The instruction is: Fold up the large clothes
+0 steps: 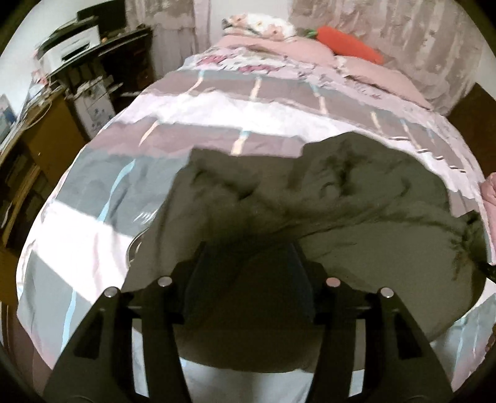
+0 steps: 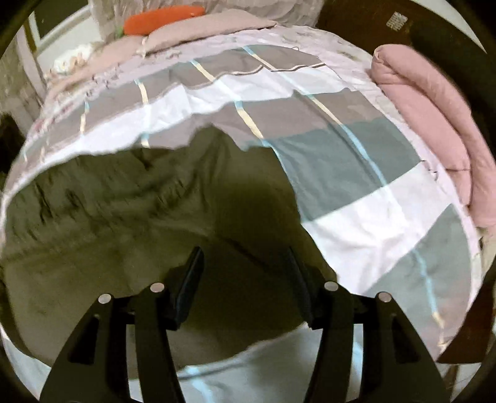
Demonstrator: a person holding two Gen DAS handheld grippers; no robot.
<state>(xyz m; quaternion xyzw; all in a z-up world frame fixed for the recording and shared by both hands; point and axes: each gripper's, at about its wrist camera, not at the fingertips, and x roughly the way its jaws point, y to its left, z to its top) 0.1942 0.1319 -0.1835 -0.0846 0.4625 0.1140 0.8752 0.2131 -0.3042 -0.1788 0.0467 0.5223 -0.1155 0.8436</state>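
Observation:
A large dark olive garment [image 1: 356,192] lies crumpled on the checked bedspread [image 1: 93,217], bunched into ridges across its middle. My left gripper [image 1: 248,248] hangs just over the garment's near left part, its jaws apart, with only shadowed cloth showing in the gap. In the right wrist view the same garment [image 2: 108,217] fills the left and centre. My right gripper [image 2: 245,257] hovers over its near right part close to the cloth's edge, its jaws also apart and no cloth visibly pinched between the pads. The picture is blurred.
The bedspread [image 2: 356,173] extends far beyond the garment. An orange carrot plush [image 1: 350,43] and pillows [image 1: 257,26] sit at the head of the bed. A folded pink quilt [image 2: 434,117] lies along the bed's right edge. A cluttered desk with a printer [image 1: 71,46] stands left.

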